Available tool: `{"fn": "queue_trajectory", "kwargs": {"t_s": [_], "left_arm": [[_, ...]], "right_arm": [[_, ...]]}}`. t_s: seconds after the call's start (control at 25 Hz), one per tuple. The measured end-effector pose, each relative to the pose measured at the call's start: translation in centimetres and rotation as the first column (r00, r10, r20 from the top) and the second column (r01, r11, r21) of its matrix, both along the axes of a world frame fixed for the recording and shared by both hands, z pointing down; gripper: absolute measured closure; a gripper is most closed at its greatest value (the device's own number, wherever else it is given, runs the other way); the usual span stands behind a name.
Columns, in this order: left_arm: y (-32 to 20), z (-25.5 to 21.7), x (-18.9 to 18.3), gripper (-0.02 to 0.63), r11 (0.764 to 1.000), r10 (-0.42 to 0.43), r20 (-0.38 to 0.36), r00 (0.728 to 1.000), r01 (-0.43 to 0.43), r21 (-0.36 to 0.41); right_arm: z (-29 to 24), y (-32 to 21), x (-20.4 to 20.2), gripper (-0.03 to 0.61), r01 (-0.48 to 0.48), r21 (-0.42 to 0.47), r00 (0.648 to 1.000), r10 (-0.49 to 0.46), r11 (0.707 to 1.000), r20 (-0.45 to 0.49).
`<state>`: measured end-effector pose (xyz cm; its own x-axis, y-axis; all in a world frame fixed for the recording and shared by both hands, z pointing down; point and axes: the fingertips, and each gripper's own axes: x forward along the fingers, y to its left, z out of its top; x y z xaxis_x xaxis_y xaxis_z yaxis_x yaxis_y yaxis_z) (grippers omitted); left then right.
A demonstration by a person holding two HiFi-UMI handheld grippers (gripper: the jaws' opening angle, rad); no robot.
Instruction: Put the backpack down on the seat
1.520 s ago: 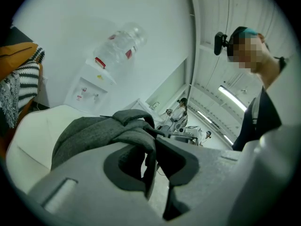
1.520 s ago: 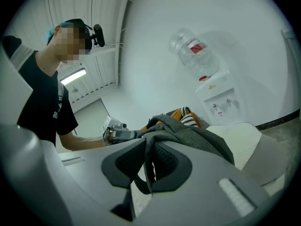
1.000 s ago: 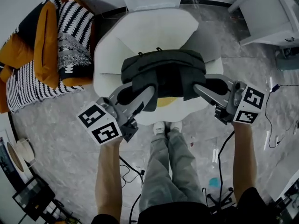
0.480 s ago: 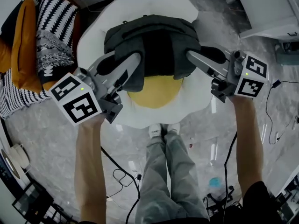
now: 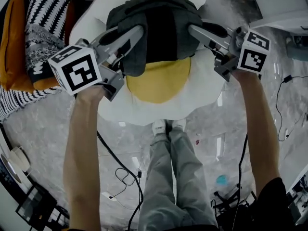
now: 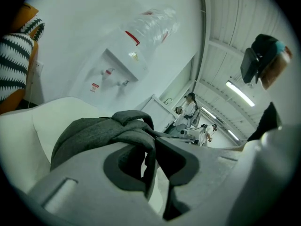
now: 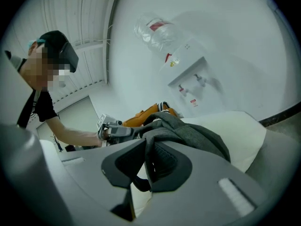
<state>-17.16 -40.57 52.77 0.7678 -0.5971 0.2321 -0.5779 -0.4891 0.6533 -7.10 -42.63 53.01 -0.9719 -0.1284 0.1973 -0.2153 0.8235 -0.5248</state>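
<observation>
The left gripper [image 5: 136, 33] and right gripper [image 5: 194, 31] each pinch the fabric of the backpack [image 5: 159, 20] slung between them, so it hangs level over the seat [image 5: 144, 113] below.

The backpack [image 5: 159, 28], clamped between the left gripper [image 5: 131, 35] and right gripper [image 5: 198, 32], has moved away from the person and lower, toward the far part of the white seat [image 5: 144, 110]. More of the seat's yellow centre [image 5: 156, 81] now shows.
</observation>
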Motion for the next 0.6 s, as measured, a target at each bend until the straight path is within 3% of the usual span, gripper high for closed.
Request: {"fn": "queue_trajectory", "kwargs": {"t_s": [0.16, 0.32, 0.6], "left_arm": [[-0.7, 2.3, 0.5, 0.547, 0.998, -0.005, -0.039, 0.999, 0.003, -0.064], [1.3, 5.5, 0.6, 0.573, 0.989, -0.010, -0.012, 1.000, 0.008, -0.150], [5.4, 5.7, 1.2, 0.575, 0.988, -0.008, -0.074, 0.997, -0.003, -0.155]], "right_arm": [[2.8, -0.7, 0.7, 0.540, -0.043, -0.039, 0.999, 0.043, 0.998, -0.017], [5.1, 0.9, 1.4, 0.540, -0.098, -0.124, 0.995, 0.102, 0.987, 0.025], [5.2, 4.9, 2.3, 0.540, -0.065, -0.124, 0.997, 0.071, 0.990, 0.044]]}}
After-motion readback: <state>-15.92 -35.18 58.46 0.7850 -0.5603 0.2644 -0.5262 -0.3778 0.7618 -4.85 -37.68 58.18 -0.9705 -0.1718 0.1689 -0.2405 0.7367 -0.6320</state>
